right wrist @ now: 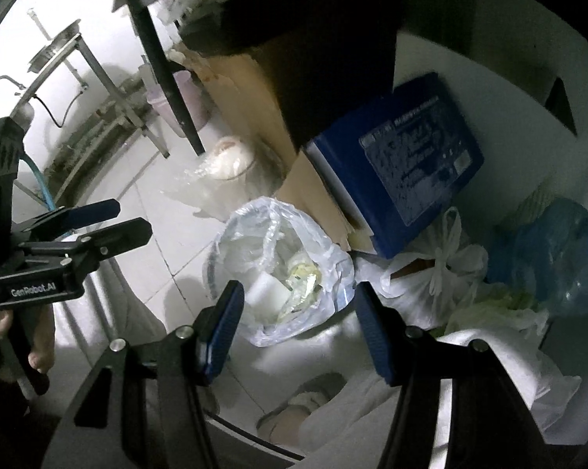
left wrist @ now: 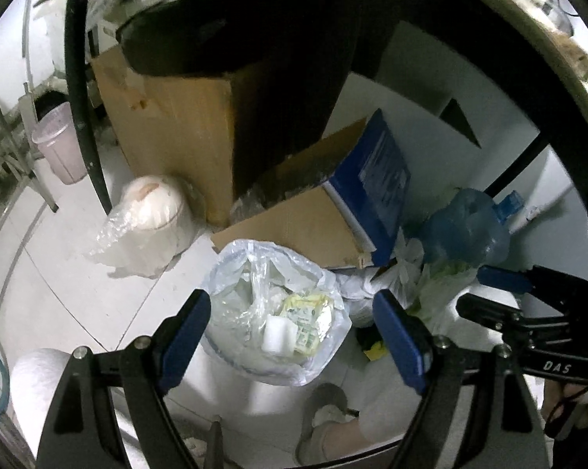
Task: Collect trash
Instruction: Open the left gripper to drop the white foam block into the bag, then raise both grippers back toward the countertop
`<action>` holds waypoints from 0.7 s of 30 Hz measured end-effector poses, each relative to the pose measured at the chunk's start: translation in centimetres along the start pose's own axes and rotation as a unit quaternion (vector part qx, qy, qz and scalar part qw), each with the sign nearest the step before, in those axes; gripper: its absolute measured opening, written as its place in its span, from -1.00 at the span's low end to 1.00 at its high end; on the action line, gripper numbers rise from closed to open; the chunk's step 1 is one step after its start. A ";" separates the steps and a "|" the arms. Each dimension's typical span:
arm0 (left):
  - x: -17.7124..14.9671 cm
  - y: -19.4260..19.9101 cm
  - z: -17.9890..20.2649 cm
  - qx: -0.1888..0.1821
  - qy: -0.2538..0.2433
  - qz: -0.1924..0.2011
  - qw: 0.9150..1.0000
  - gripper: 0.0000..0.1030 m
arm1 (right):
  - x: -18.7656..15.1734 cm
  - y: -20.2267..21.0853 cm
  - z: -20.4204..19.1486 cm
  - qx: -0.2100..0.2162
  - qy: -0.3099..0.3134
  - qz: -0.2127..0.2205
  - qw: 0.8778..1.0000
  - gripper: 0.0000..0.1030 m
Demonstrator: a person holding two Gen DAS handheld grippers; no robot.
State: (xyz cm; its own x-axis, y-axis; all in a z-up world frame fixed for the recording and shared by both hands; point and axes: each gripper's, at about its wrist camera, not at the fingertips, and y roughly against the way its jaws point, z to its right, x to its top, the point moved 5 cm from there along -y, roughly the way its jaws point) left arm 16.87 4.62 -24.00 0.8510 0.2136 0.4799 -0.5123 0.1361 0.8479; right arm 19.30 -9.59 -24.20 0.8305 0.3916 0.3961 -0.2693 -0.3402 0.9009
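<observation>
A trash bin lined with a clear plastic bag [left wrist: 278, 312] stands on the floor and holds a white block [left wrist: 277, 334] and a yellow-green wrapper [left wrist: 307, 318]. My left gripper [left wrist: 294, 336] hangs open and empty just above the bin. My right gripper [right wrist: 298, 328] is open and empty above the same bin [right wrist: 282, 269]. The right gripper also shows at the right of the left wrist view [left wrist: 485, 289], the left gripper at the left of the right wrist view [right wrist: 126, 219]. A tied white bag [right wrist: 438, 273] and a blue bag [right wrist: 560, 254] lie right of the bin.
Cardboard boxes [left wrist: 184, 133] and a blue box [right wrist: 411, 156] stand behind the bin under a table. A plastic-wrapped white pot [left wrist: 153, 211] sits left of the boxes, a pink bucket [left wrist: 59, 144] further left. The person's shoe [left wrist: 325, 418] is below the bin.
</observation>
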 end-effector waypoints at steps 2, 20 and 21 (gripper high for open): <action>0.2 1.1 0.2 0.001 -0.002 0.010 1.000 0.65 | 0.1 1.3 -0.4 0.002 0.006 0.011 1.000 0.10; 2.4 8.0 5.1 0.002 -0.050 0.082 0.995 0.65 | 0.1 13.0 -1.4 0.010 0.033 0.109 0.993 0.10; 2.6 8.3 5.6 0.000 -0.053 0.084 0.995 0.65 | 0.3 13.5 -1.3 0.011 0.033 0.113 0.993 0.10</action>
State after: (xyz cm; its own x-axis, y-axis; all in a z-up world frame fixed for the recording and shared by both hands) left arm 15.50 0.94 -14.41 0.7602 0.1296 0.6367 -0.6491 0.1065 0.7532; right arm 15.29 -12.98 -11.73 0.7163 0.3584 0.5987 -0.4335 -0.4437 0.7843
